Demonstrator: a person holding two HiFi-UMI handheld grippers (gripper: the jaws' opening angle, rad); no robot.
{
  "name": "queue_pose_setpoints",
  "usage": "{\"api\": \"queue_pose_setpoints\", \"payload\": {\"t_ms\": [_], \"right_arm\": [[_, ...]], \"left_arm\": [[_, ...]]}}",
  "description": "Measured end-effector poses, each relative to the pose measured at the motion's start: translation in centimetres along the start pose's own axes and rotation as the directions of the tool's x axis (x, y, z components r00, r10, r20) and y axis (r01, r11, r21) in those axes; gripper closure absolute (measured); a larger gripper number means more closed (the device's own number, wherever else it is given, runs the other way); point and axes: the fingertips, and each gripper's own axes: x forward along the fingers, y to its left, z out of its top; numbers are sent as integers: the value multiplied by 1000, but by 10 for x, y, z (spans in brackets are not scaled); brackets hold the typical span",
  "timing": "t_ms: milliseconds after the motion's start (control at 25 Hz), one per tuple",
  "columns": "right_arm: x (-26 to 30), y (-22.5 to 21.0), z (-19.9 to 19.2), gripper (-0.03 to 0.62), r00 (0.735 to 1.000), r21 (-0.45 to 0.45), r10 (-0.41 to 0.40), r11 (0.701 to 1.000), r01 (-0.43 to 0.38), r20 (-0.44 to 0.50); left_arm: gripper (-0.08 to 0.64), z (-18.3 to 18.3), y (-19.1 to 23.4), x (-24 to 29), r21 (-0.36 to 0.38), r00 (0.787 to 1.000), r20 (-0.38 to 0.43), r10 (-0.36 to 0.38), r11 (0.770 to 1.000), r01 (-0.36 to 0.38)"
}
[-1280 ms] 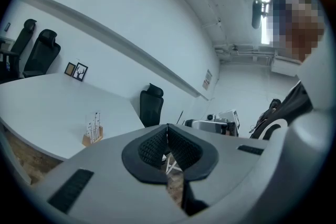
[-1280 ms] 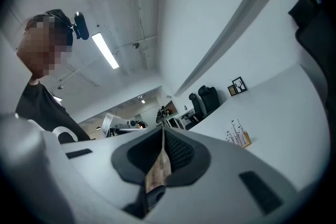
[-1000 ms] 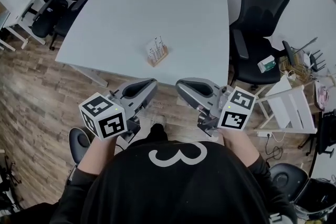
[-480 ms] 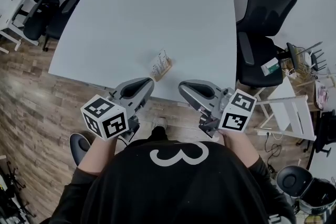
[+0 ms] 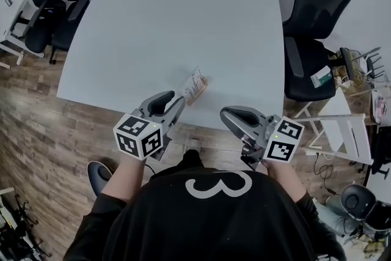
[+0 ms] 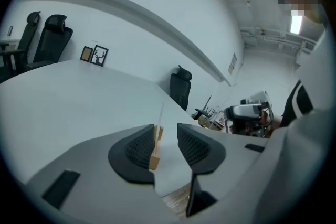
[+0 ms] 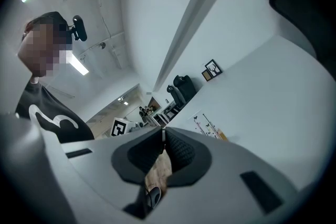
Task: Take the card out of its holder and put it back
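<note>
White printed card (image 5: pixel 193 81) stands upright in its light wooden holder (image 5: pixel 200 90) at the pale desk's (image 5: pixel 183 9) six o'clock edge, print unreadable. Left gripper (image 5: pixel 176 99) jaws, just opened, stand apart, framing the holder; right gripper (image 5: pixel 225 114) jaws together.

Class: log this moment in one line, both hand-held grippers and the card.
left hand-held gripper: jaws just opened, empty, lined up on card | right hand-held gripper: shut, empty | card: in holder on table, untouched
</note>
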Motion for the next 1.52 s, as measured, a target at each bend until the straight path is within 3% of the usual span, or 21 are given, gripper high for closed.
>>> {"api": "queue_pose_setpoints", "payload": {"t_ms": [120, 360, 600, 960, 1200, 1520], "right_arm": [[-2, -8, 0, 581, 1000, 18, -22, 1000, 22, 2], [-12, -21, 5, 581, 997, 57, -64, 996, 62, 42], [-20, -32, 4, 581, 994, 82, -96, 992, 91, 56], [-23, -30, 2, 581, 993, 85, -104, 991, 99, 50], [-26, -26, 0, 581, 993, 77, -112, 991, 109, 35], [-30, -22, -6, 581, 993, 79, -117, 990, 114, 28]], "left_arm": [[431, -6, 12, 14, 24, 1000, -28, -3, 1000, 4], [431, -7, 11, 34, 56, 999, -3, -48, 997, 48], [433, -7, 15, 48, 37, 999, 1, -54, 998, 54], [523, -3, 16, 46, 76, 999, 36, -11, 997, 8], [532, -4, 15, 45, 151, 999, 32, 20, 988, -24], [535, -3, 14, 43, 176, 999, 42, 34, 984, -41]]}}
